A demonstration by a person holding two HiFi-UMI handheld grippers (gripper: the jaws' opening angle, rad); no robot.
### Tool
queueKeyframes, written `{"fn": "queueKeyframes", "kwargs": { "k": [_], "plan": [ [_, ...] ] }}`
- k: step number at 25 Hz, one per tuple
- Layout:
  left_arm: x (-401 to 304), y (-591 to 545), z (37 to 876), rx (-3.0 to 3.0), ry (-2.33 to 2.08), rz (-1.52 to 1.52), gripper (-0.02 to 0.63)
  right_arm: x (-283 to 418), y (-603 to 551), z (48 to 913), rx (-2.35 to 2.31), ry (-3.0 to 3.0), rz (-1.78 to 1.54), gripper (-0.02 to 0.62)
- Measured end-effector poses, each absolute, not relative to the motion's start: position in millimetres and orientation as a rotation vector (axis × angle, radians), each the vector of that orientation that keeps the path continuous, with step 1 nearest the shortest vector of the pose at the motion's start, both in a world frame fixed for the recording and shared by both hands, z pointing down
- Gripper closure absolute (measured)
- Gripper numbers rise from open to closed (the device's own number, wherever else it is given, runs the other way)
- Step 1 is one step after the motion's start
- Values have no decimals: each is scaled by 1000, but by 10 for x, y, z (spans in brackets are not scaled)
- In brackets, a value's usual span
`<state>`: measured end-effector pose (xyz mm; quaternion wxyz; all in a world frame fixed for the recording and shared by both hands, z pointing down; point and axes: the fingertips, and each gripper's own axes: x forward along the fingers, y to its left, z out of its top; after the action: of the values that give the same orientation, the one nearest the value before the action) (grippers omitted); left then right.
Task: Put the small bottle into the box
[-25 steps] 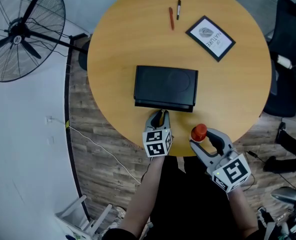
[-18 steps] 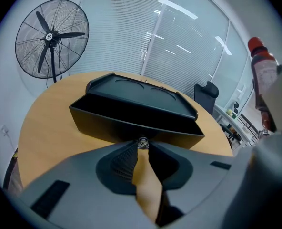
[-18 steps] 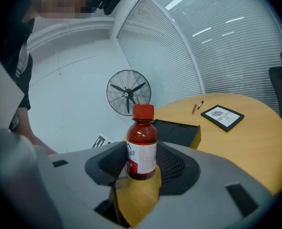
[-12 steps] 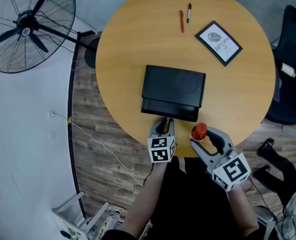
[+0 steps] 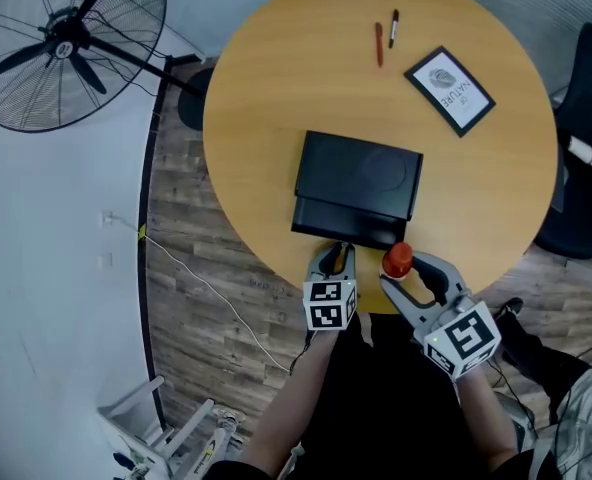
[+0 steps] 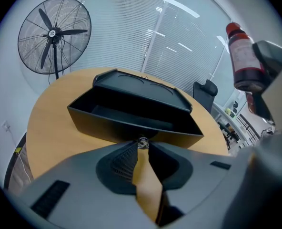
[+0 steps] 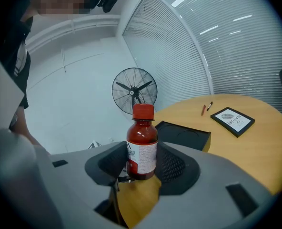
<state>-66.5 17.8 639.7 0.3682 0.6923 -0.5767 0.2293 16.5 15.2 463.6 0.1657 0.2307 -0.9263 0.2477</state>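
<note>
My right gripper (image 5: 400, 276) was clamped on the small bottle (image 7: 142, 147), holding it upright over the counter's (image 5: 266, 118) near edge, just beside the open black box's (image 5: 361, 173) front right corner. My left gripper (image 5: 336, 258) was closed on a small metal knob (image 6: 142, 142) at the box's front wall.

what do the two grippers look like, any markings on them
The left gripper and right gripper are grey moulded plastic with dark ribbed pads. Each carries a white cube of black square markers. Forearms show no sleeves; the clothing looks black.
</note>
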Motion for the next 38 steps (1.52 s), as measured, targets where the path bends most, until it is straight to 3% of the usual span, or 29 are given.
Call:
{"fn": "queueKeyframes", "kwargs": {
  "k": [24, 38],
  "plan": [
    [-757, 505, 6431, 1753, -1453, 572, 540, -156, 85, 4781, 576, -2581, 602, 390],
    [-769, 528, 6442, 1775, -1402, 539, 540, -383, 55, 5354, 415, -2338, 392, 390]
  ]
}}
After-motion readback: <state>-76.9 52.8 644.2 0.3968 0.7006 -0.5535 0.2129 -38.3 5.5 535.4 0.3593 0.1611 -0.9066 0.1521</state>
